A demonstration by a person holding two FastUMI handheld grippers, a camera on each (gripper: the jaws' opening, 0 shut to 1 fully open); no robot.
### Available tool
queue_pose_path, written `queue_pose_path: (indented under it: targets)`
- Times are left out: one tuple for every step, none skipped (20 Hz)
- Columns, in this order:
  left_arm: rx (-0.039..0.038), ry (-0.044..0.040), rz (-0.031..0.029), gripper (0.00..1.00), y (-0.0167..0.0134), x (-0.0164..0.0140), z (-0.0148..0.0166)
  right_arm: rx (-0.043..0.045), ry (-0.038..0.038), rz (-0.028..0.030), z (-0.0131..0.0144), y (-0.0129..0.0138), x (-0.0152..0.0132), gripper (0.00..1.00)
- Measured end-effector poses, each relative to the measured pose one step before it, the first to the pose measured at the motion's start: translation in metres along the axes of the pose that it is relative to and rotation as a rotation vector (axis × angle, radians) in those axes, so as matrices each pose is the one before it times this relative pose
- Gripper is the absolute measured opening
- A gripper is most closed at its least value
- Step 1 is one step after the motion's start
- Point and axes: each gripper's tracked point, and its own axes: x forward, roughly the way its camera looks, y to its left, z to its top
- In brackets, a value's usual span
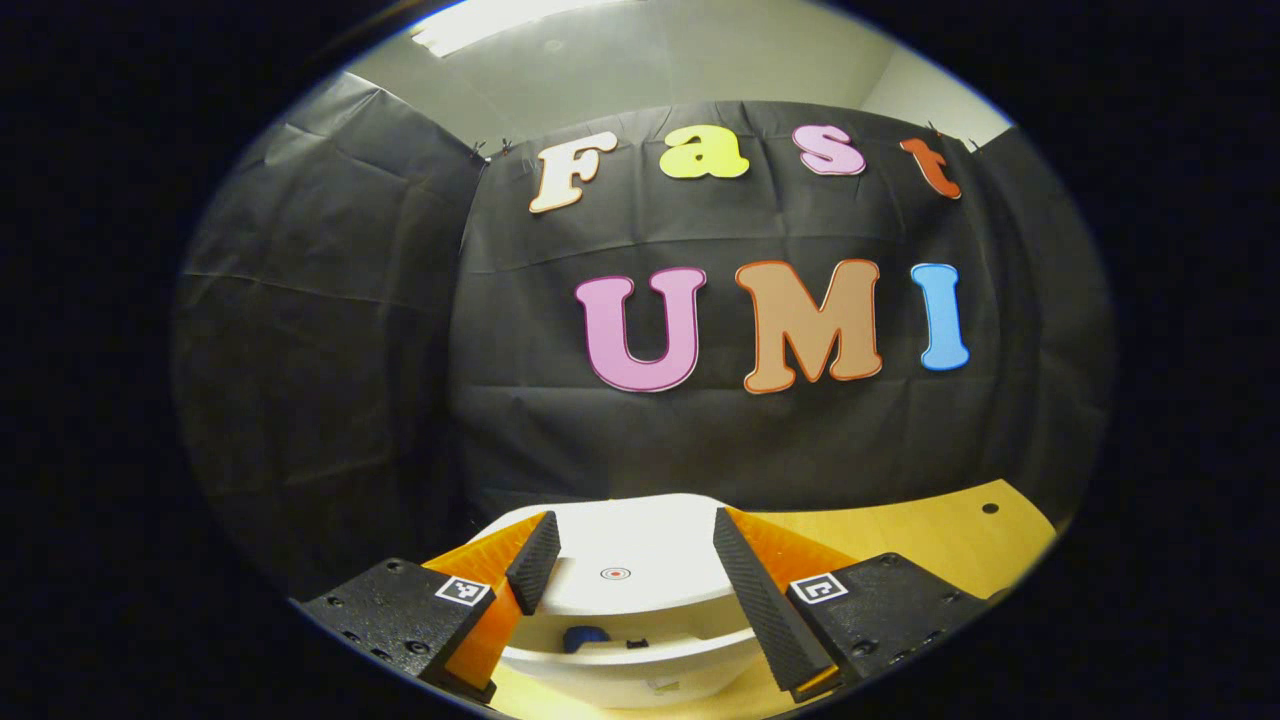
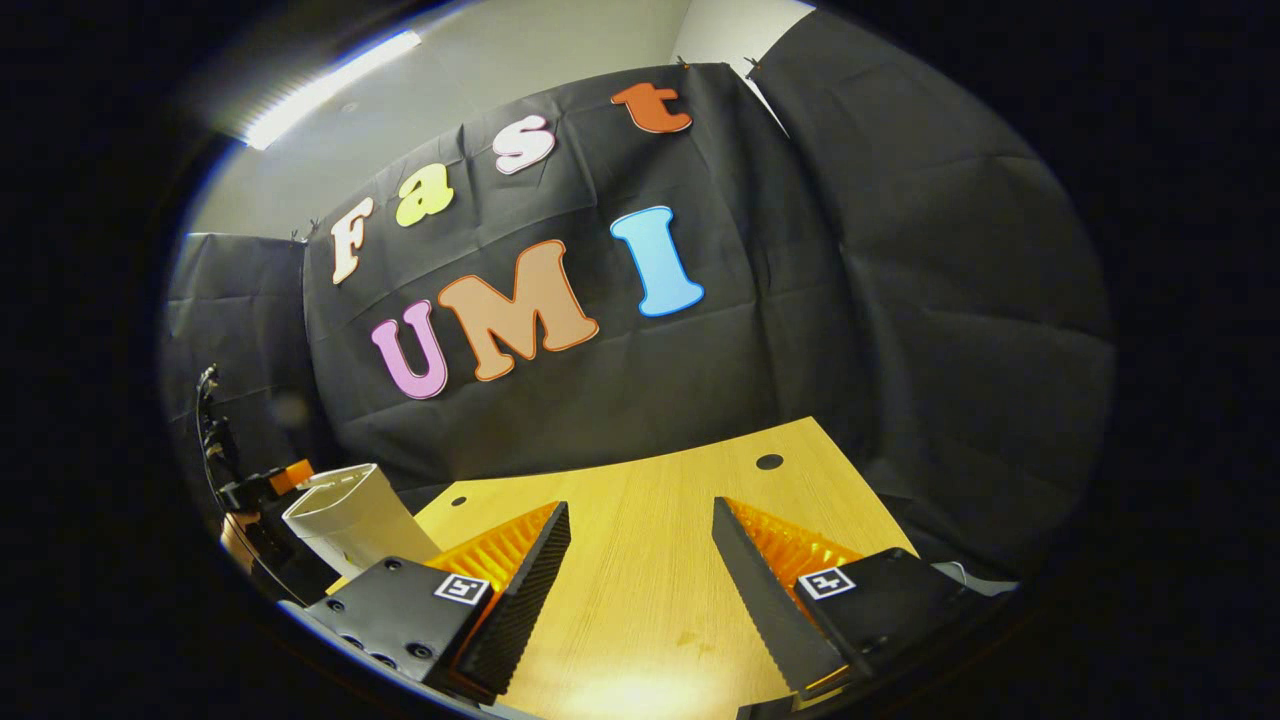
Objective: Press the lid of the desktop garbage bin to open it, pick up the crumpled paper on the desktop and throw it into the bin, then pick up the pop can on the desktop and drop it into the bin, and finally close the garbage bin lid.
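Observation:
The white desktop bin (image 1: 620, 680) stands right in front of my left gripper (image 1: 635, 516), which is open with a finger on either side of the bin's lid (image 1: 640, 550). The lid carries a small red ring mark. A dark gap runs under its near edge, and something blue (image 1: 585, 637) sits in that gap; I cannot tell what it is. In the right gripper view the same bin (image 2: 350, 515) stands at the far left with the left gripper (image 2: 265, 485) just behind it. My right gripper (image 2: 640, 505) is open above bare wood, holding nothing.
The wooden table (image 2: 650, 600) reaches back to the black cloth wall and has small round holes (image 2: 769, 461) near its far edge. Cables (image 2: 210, 420) hang at the far left behind the bin. To the right of the bin the tabletop (image 1: 900, 540) is bare wood.

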Motion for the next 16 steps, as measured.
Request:
queue_pose_path:
  targets:
    - [-0.00901, 0.01404, 0.01106, 0.92, 0.00018, 0.00011, -0.00983, -0.00520, 0.00129, -0.00010, 0.00015, -0.00133, -0.00127, 0.96]
    - [-0.01101, 0.01942, 0.01096, 0.92, 0.00088, 0.00068, -0.00884, -0.00598, 0.00158, -0.00338, -0.00023, -0.00230, -0.00121, 0.96]
    - [0.00293, 0.02770, 0.01086, 0.92, 0.00200, -0.00019, -0.01082, -0.00400, 0.00269, -0.00544, -0.00084, -0.00271, -0.00130, 0.96]
    - [0.00613, -0.01118, 0.01015, 0.93, 0.00229, 0.00050, -0.00270, 0.00042, 0.00411, -0.00275, -0.00123, -0.00190, -0.00074, 0.96]
    - [0.00042, -0.04299, 0.00566, 0.94, -0.00074, -0.00213, 0.01220, 0.00401, 0.00569, -0.00119, -0.00266, -0.00175, -0.00157, 0.96]
    - [-0.00219, 0.00713, 0.00631, 1.00, 0.00033, 0.00068, -0.00741, 0.00565, 0.00633, -0.00114, -0.00289, -0.00066, -0.00031, 0.96]
    - [-0.00449, -0.02302, 0.00713, 0.93, -0.00015, -0.00086, 0.00136, 0.00515, 0.00551, -0.00078, -0.00289, -0.00003, -0.00072, 0.96]
    - [0.00209, -0.03272, 0.00522, 0.94, -0.00022, 0.00086, -0.00085, 0.00453, 0.00633, 0.00034, -0.00334, -0.00043, 0.00017, 0.96]
    - [0.01493, 0.00765, 0.00461, 0.94, -0.00090, -0.00021, -0.00467, 0.00355, 0.00705, 0.00179, -0.00384, 0.00036, 0.00022, 0.96]
    - [0.00863, -0.00779, 0.00676, 0.94, 0.00010, 0.00192, 0.00222, 0.00093, 0.00551, 0.00148, -0.00187, 0.00059, 0.00043, 0.96]
    - [-0.01215, 0.02481, 0.00550, 0.94, 0.00118, 0.00044, -0.00386, -0.00089, 0.00252, -0.00098, -0.00131, -0.00008, -0.00018, 0.96]
    - [-0.02248, 0.02320, -0.00037, 0.94, 0.00039, -0.00046, -0.00241, -0.00085, 0.00043, -0.00220, -0.00062, -0.00040, 0.00003, 0.96]
    - [-0.02944, 0.01855, -0.00637, 0.94, -0.00060, -0.00102, -0.00259, -0.00064, -0.00213, -0.00306, -0.00043, -0.00003, -0.00067, 0.96]
    - [-0.00088, 0.00568, -0.00937, 0.95, -0.00198, -0.00135, 0.00069, 0.00036, -0.00485, -0.00470, 0.00028, -0.00083, -0.00028, 0.96]
    - [0.01799, 0.00335, -0.00906, 1.00, -0.00037, -0.00018, -0.00196, 0.00449, -0.00342, -0.00253, -0.00072, -0.00150, 0.00021, 0.96]
    - [0.00187, -0.00386, -0.00530, 0.95, 0.00067, -0.00078, 0.00209, 0.00898, -0.00035, 0.00042, 0.00007, -0.00107, -0.00094, 0.96]
